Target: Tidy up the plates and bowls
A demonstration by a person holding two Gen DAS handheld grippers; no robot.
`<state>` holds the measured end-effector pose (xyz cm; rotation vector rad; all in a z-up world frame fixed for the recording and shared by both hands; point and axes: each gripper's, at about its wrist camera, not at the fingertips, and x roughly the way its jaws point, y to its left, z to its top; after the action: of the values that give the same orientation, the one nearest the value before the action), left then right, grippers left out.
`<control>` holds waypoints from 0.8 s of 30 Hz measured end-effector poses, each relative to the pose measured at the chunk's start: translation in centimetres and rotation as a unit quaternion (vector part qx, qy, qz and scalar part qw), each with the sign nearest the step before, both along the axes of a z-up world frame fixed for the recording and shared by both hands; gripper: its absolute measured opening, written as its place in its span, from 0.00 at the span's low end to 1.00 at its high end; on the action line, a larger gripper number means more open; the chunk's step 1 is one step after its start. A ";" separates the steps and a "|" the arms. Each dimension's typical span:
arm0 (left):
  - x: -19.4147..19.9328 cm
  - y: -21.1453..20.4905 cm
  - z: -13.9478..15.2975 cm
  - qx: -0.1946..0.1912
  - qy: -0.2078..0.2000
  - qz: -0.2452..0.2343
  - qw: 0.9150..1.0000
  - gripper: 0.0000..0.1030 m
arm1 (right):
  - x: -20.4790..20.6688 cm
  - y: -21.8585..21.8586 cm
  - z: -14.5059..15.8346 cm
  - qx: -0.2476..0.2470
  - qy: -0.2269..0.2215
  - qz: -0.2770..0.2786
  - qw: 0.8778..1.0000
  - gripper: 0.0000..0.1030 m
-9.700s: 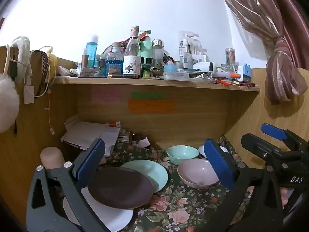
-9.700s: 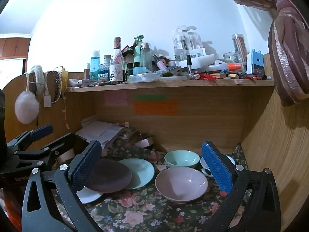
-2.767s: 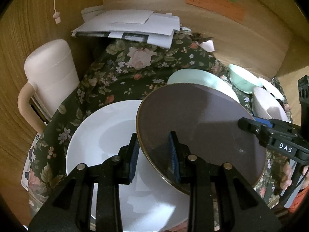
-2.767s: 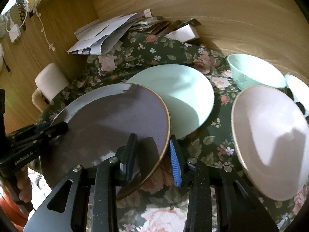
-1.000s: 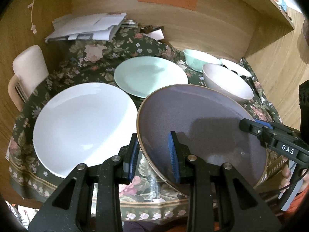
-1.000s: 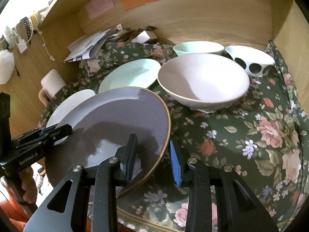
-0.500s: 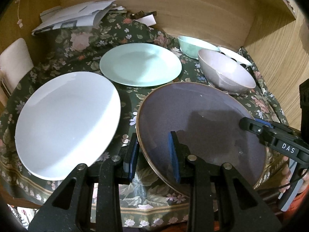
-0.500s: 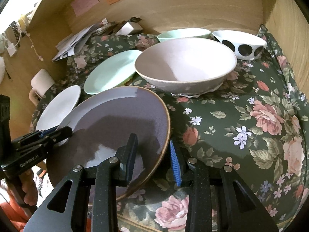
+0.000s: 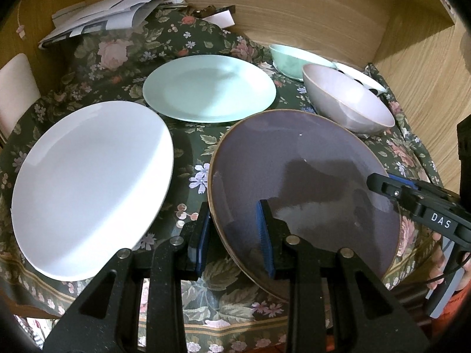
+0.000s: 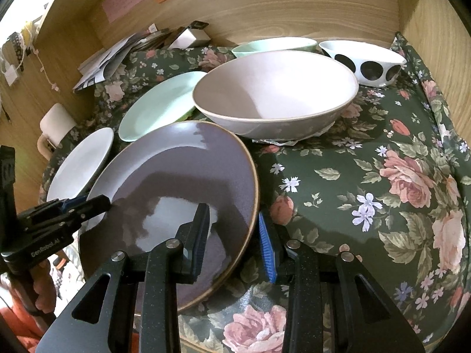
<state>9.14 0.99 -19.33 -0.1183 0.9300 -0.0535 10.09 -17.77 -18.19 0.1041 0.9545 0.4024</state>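
Left gripper [image 9: 235,232] (lower pad [image 9: 200,241] half hidden) on purple plate [image 9: 294,161]

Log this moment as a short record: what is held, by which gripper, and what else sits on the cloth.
held item: round purple-grey plate with a brown rim
left gripper: shut on its left edge
right gripper: shut on its right edge
plates on the floral tablecloth: white plate, mint-green plate
bowls: pale pink bowl, mint-green bowl, white bowl with black dots
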 end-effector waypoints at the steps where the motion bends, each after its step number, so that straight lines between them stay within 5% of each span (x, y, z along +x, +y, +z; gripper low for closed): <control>1: 0.0 0.0 0.0 -0.001 0.000 -0.001 1.000 0.29 | 0.0 0.0 0.0 -0.002 0.000 0.002 1.000 0.30; 7: -0.3 0.0 0.5 0.015 -0.009 -0.005 1.000 0.29 | -0.4 0.1 0.6 -0.019 -0.015 -0.003 1.000 0.31; 12: -0.9 0.3 1.7 0.024 -0.024 -0.004 0.999 0.30 | -1.1 -0.2 1.8 -0.025 -0.034 -0.011 0.999 0.42; 24: -2.9 2.7 6.5 0.040 -0.104 0.027 0.993 0.62 | -2.2 2.0 5.9 -0.011 -0.097 0.010 0.995 0.62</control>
<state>6.20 3.64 -12.82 -0.0611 0.7188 0.0216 7.92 -15.77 -12.24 0.0355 0.7684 0.4123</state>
